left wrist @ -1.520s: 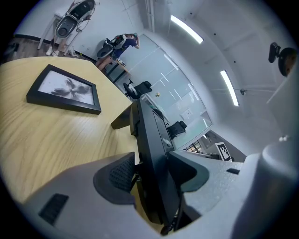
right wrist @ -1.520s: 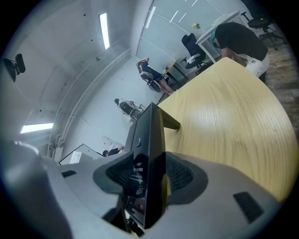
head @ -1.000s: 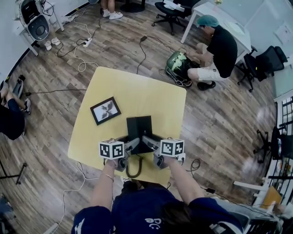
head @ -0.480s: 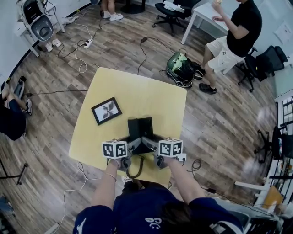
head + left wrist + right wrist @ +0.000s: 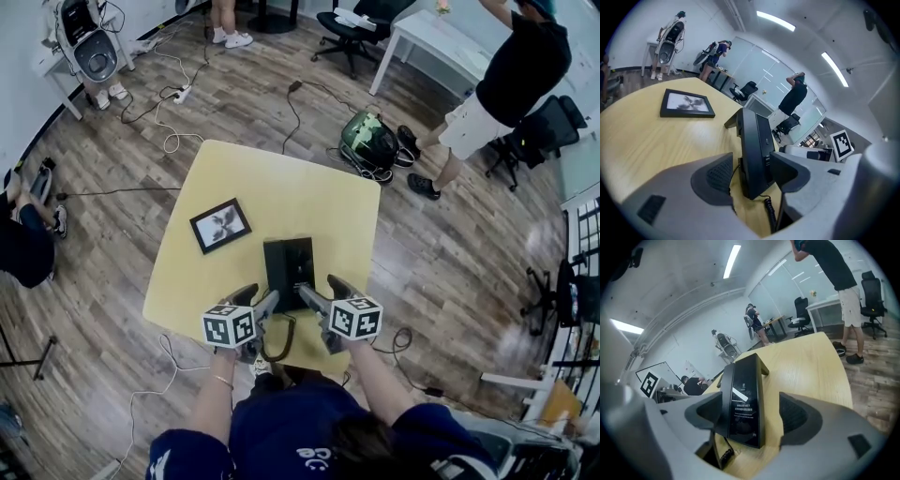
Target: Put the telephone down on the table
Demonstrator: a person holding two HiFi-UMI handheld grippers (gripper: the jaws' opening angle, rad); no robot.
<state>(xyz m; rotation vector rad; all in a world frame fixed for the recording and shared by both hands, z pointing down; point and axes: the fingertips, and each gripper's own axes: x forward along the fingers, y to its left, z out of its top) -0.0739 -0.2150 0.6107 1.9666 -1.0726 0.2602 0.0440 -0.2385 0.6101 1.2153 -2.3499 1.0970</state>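
While both claws stand released, the left gripper [image 5: 259,296] and right gripper [image 5: 323,289] frame the telephone [image 5: 288,270] between smooth grey plastic fingers with dark ribbed pads. Neither presses on it, and the right jaws have just been opening. A black coiled cord [image 5: 768,211] curls at the near edge. The telephone, a matte black slab, rests on the pale wood-grain table [image 5: 281,187]. Its white strip label [image 5: 739,394] and fine print are unreadable. Farther left lies a black-framed picture [image 5: 220,225].

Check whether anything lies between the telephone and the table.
Nothing visible does. The telephone stands directly on the table. The picture frame lies apart from it, up and to the left in the head view.
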